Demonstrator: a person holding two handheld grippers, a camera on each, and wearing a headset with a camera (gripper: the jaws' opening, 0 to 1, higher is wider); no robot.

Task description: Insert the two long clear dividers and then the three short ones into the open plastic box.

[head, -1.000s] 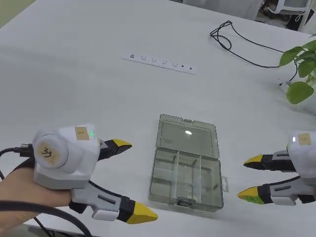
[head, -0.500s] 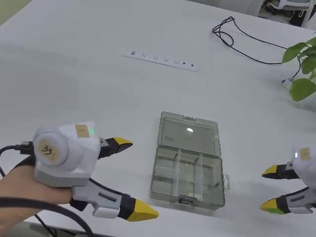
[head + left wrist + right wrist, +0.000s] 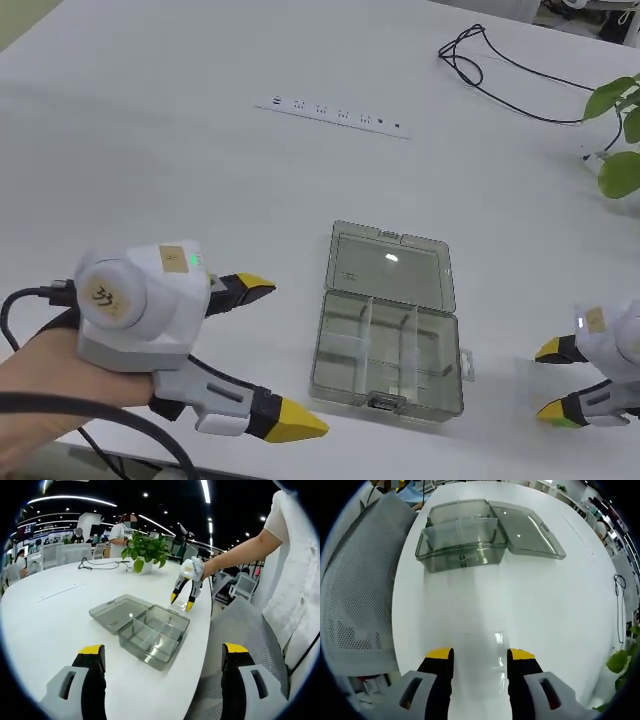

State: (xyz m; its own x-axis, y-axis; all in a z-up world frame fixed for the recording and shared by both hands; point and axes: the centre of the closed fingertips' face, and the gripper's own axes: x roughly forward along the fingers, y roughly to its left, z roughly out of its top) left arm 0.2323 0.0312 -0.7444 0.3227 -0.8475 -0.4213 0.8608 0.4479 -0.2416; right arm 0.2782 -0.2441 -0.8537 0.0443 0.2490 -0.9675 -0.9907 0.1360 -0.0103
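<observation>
Open box (image 3: 390, 340) sits on the counter (image 3: 200, 180) near its front edge, dividers (image 3: 403, 345) standing inside. At its 8 o'clock the left tongs (image 3: 278, 355) gape wide, empty; at 4 o'clock the right tongs (image 3: 550, 380) are parted, empty. A stray nudge could probably slide the light box off the edge.

Bright overhead light, table (image 3: 150, 120) glare, fisheye distortion

Box (image 3: 392, 270) is smoky-grey clear, table (image 3: 180, 150) white (plant (image 3: 620, 172) leaves green).
</observation>
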